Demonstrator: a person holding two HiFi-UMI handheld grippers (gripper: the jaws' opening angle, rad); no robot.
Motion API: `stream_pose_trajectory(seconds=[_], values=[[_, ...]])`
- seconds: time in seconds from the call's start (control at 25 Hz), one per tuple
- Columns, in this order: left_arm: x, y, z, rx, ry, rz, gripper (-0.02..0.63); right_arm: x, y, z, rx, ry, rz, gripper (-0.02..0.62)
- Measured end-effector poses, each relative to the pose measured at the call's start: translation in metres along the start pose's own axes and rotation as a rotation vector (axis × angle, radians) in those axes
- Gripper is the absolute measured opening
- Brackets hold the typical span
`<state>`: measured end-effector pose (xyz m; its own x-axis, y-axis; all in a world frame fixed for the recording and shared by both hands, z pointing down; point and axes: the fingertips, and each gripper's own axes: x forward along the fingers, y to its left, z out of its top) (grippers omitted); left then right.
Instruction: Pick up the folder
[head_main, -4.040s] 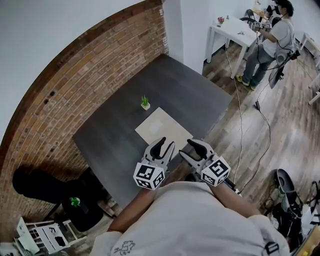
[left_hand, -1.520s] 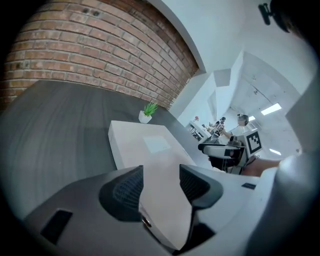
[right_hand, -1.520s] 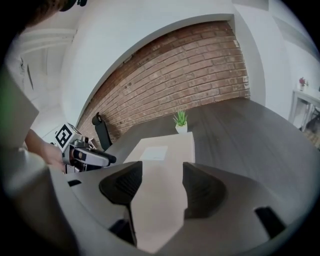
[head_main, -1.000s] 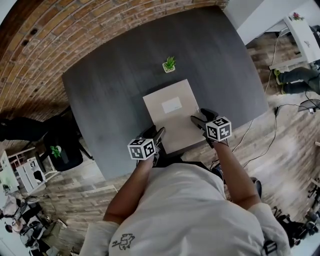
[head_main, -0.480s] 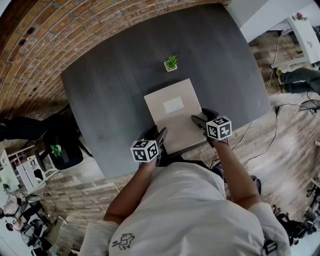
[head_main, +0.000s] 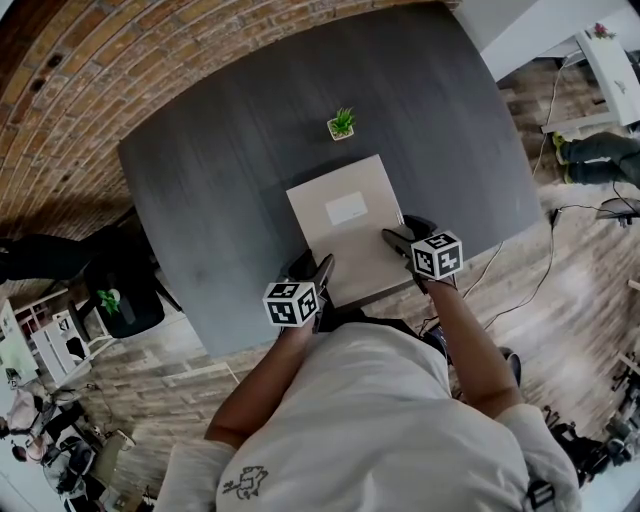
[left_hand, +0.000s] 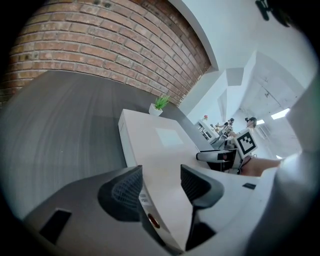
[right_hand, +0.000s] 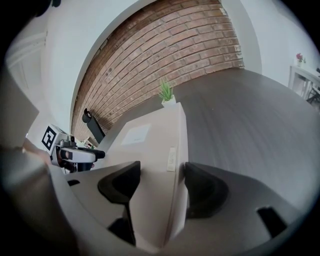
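Observation:
A beige folder (head_main: 345, 225) with a white label lies flat on the dark table (head_main: 220, 170), its near edge at the table's front edge. My left gripper (head_main: 312, 266) is at the folder's near-left corner. In the left gripper view the folder (left_hand: 160, 145) runs between the jaws of that gripper (left_hand: 162, 177), which are opening. My right gripper (head_main: 402, 232) straddles the near-right edge. In the right gripper view the folder (right_hand: 145, 145) fills that gripper's (right_hand: 162, 172) wide gap, the outer finger close against its side.
A small potted plant (head_main: 341, 125) stands just beyond the folder's far edge. A brick wall runs behind the table. A black chair (head_main: 120, 285) sits left of the table, a white table (head_main: 610, 60) and a person's legs (head_main: 600, 155) at the right.
Four seconds ago both grippers hung short of the folder; now they sit at its two near corners. Over the last second the left one edged slightly toward the folder.

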<state>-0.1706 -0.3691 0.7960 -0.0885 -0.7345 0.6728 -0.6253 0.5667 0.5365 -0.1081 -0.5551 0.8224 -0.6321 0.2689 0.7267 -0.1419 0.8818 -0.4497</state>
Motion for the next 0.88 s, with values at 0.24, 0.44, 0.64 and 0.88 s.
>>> stream_pose_trajectory(seconds=[0.24, 0.44, 0.64, 0.88], values=[[0.002, 0.004, 0.001, 0.011, 0.0, 0.029, 0.262, 0.001, 0.0, 0.001, 0.003, 0.003, 0.004, 0.285], [0.012, 0.01, -0.007, -0.03, 0.033, 0.031, 0.288, 0.002, -0.001, 0.001, 0.006, 0.007, 0.008, 0.287], [0.022, 0.013, -0.011, -0.062, 0.047, 0.024, 0.29, 0.003, -0.001, 0.001, 0.012, 0.011, 0.013, 0.288], [0.026, 0.017, -0.012, -0.09, 0.058, 0.023, 0.295, 0.003, -0.001, 0.001, 0.016, 0.013, 0.015, 0.288]])
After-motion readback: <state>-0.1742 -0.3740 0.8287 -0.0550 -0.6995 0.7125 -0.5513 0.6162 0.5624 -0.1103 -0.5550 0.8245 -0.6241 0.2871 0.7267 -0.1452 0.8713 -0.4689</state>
